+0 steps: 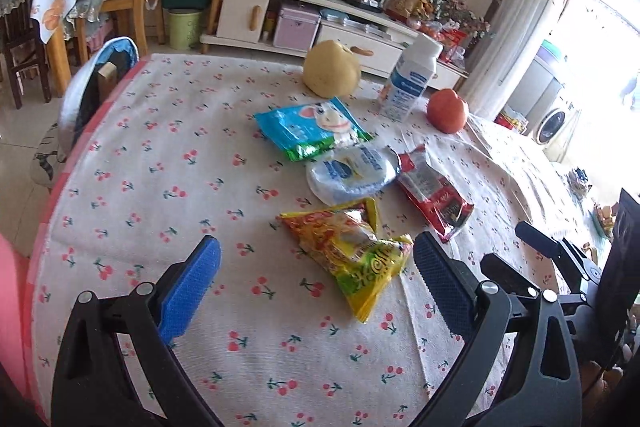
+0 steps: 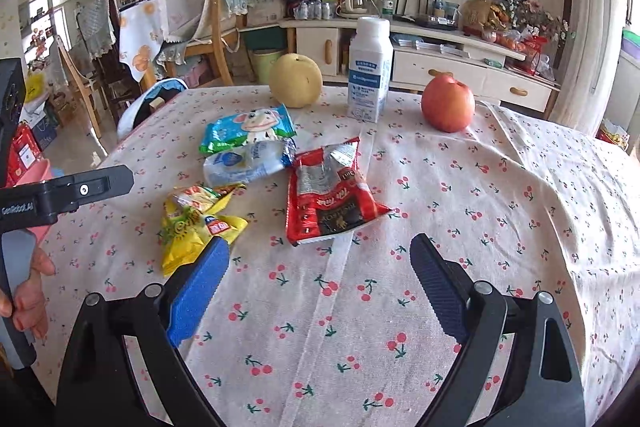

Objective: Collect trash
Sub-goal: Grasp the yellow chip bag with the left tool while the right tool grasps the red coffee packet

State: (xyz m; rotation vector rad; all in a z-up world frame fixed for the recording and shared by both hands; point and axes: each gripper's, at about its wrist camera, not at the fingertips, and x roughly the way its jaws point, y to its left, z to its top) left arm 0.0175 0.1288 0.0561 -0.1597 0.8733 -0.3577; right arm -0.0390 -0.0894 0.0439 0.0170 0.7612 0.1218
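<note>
Four wrappers lie clustered on the cherry-print desk [image 2: 500, 195]. Taking the red snack wrapper [image 2: 328, 195] as landmark: the yellow chip bag [image 2: 200, 227] lies to its left, the crumpled white-blue packet [image 2: 244, 163] and blue-green wrapper [image 2: 248, 127] just beyond-left. Behind it stand a pear [image 2: 295, 79], milk bottle [image 2: 369, 71] and apple [image 2: 448, 103]. The left hand-held gripper [image 1: 316, 279] and right hand-held gripper [image 2: 320, 267] are both spread, holding nothing.

Print on milk carton [image 2: 369, 73] too small to read; white-blue wrapper [image 2: 248, 163] partly hidden under cartoon wrapper [image 2: 250, 129].
</note>
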